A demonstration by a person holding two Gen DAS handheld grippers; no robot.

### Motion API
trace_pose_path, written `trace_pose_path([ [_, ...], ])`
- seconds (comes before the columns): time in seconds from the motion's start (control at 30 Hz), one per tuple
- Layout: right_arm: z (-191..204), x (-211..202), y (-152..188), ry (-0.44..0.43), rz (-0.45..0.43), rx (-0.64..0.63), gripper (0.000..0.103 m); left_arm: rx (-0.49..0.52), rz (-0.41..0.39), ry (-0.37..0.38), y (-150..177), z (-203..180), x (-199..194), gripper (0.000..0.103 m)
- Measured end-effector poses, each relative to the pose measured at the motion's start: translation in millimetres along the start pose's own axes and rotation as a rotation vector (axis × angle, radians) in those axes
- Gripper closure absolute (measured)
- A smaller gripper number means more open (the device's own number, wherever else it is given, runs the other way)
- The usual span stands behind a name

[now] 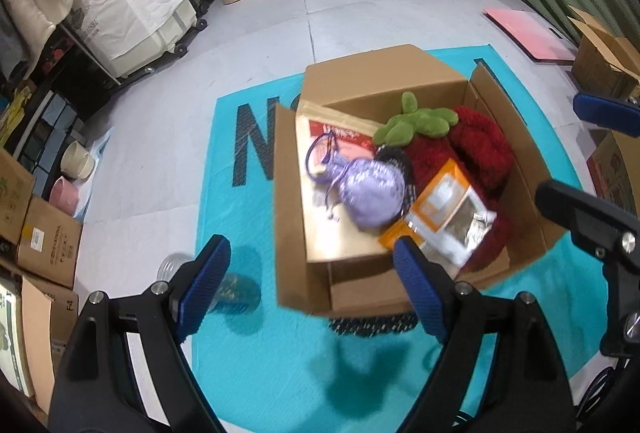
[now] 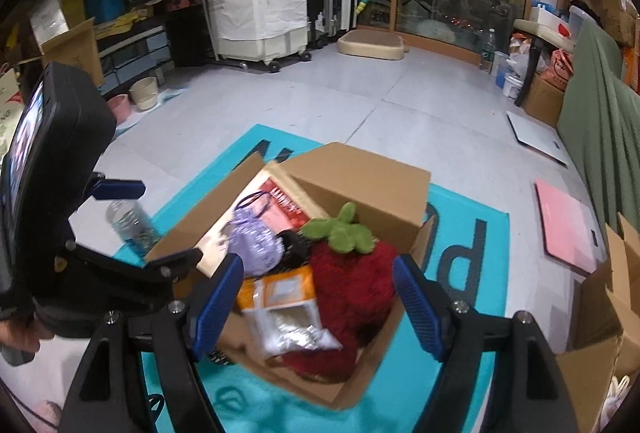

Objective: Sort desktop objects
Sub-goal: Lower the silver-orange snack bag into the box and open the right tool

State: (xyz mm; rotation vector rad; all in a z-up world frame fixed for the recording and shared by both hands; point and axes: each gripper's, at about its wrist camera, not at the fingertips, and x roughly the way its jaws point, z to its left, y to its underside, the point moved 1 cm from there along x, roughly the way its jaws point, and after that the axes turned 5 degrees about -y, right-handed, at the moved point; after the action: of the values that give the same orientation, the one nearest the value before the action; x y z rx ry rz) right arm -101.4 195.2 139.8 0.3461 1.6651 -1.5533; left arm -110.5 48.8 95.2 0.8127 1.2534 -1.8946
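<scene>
Through the left wrist camera, your left gripper (image 1: pixel 310 281) hangs above the near left corner of the cardboard box (image 1: pixel 352 297), tongs spread wide with nothing between the pads, only the teal mat (image 1: pixel 280 373) below. Inside the box, the purple drawstring pouch (image 1: pixel 370 191) lies at the middle, the orange-and-white packet (image 1: pixel 444 221) against the box's near wall, the red plush strawberry (image 1: pixel 476 149) filling the right half with its green leaves at the far side, and a flat red-printed package (image 1: pixel 340 137) against the left wall. A clear bottle (image 1: pixel 224 287) lies on the mat just left of the box, behind your left finger, and something dark and speckled pokes out beneath the box's near edge; what it is you cannot tell. Your right gripper (image 1: pixel 576 161) shows at the box's right side. Over to the right wrist camera: your right gripper (image 2: pixel 318 303) hovers over the near end of the box (image 2: pixel 360 169), jaws wide and empty, the packet (image 2: pixel 280 297) and strawberry (image 2: pixel 352 285) framed between the fingers but untouched. The pouch (image 2: pixel 256 243) sits toward the box's left, and the bottle (image 2: pixel 130 227) lies on the mat left of the box, beside your left gripper (image 2: pixel 120 189). By the look of it, you're between picks. Next likely calls for swinging left and dropping over the bottle, jaws wide enough to straddle it.
</scene>
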Motion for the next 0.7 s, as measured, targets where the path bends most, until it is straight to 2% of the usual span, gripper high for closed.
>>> trace_pose_path([
  [0.37,39.3,-18.8,34.6,-0.056,0.015,-0.042,0.025,-0.010,0.035,0.004,56.7,13.5,-8.0,0.020],
  [0.7,62.2,-23.6,62.5,-0.094,0.037,-0.052,0.025,-0.053,0.073,0.014,89.6,25.8,-2.9,0.020],
])
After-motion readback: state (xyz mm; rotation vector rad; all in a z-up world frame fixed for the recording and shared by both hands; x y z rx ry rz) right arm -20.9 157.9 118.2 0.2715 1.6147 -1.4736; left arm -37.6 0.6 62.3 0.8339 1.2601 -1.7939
